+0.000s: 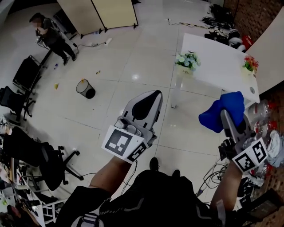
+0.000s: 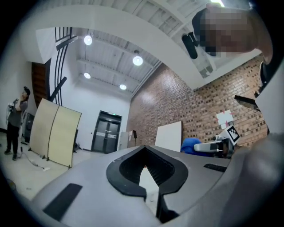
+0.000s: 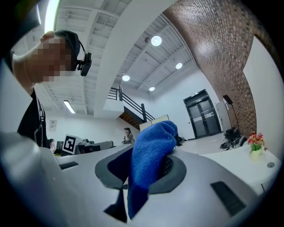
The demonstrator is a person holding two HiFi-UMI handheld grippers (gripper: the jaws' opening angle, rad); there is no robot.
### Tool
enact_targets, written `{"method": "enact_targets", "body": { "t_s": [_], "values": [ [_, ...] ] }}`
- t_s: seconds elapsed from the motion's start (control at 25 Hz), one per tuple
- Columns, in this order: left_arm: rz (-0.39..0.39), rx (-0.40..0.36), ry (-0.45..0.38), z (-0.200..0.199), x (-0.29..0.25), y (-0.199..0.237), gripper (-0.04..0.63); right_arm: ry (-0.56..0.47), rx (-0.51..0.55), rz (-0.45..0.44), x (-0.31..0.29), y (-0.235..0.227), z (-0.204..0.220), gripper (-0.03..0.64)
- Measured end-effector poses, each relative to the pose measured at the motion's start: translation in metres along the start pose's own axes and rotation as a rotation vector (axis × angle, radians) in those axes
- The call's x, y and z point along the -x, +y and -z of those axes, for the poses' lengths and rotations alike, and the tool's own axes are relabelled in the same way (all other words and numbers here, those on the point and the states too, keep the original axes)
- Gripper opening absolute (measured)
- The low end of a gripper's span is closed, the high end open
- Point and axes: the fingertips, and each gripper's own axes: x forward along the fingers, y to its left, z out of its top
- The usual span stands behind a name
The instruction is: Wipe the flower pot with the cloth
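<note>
- L gripper (image 1: 151,95): jaws together, nothing betw. them. Held up over the floor (image 1: 133,66), pointing out into the room.
- R gripper (image 1: 225,119): jaws clamped on the cloth (image 1: 224,111). Blue cloth bunched above the jaw tips, a fold hanging down in front of the jaws in the right gripper view.
- Both grippers were raised side by side, well apart; neither touched the tabletop (image 1: 217,57).
- White tabletop stood ahead & to the right, beyond the R gripper.
- Two pots on it: pot 1 (image 1: 186,70), white, w/ white & green flowers, near the tabletop's left edge; pot 2 (image 1: 249,71), w/ red-orange flowers, near its right edge.
- Cloth was well apart from both pots, not touching either. Couldn't tell which pot was the one to wipe.
- Small round item (image 1: 252,90) lay on the tabletop near pot 2; too small to tell what.
- Bin (image 1: 85,88), dark mesh, stood on the floor far left of the tabletop.
- Chair (image 1: 44,159), black, at lower left by a cluttered desk edge.
- Person (image 1: 53,35) stood at far upper left, near a beige screen (image 1: 100,13).
- Cables & bags lay piled past the tabletop's far end, by the brick wall.
</note>
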Motion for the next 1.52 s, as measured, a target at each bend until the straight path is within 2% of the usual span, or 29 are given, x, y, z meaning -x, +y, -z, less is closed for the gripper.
{"method": "enact_targets", "body": {
  "t_s": [0.12,0.2,0.4,0.56,0.8,1.04,1.52],
  "values": [
    [-0.073,-0.033,0.045,0.003,0.014,-0.015,0.005,0.026,0.071,-0.009,0.016,0.009,-0.003,0.077],
    [-0.094,-0.031,0.072,0.006,0.018,-0.03,0.005,0.051,0.108,-0.014,0.028,0.01,-0.002,0.077],
    [-0.09,-0.061,0.103,0.004,0.005,-0.074,0.005,0.089,0.121,0.001,0.065,-0.008,0.004,0.077],
    [-0.067,-0.083,0.143,0.01,0.01,-0.095,0.005,0.129,0.162,0.02,0.078,-0.004,0.015,0.077],
    [-0.019,-0.111,0.156,0.0,0.014,-0.101,0.005,0.099,0.146,0.038,0.077,0.009,0.004,0.077],
    [-0.013,-0.03,0.149,0.0,0.028,-0.094,0.005,0.132,0.159,0.041,0.076,0.019,0.015,0.077],
    [0.011,-0.029,0.147,-0.007,0.039,-0.105,0.005,0.114,0.154,0.046,0.084,0.024,0.003,0.077]
  ]
}}
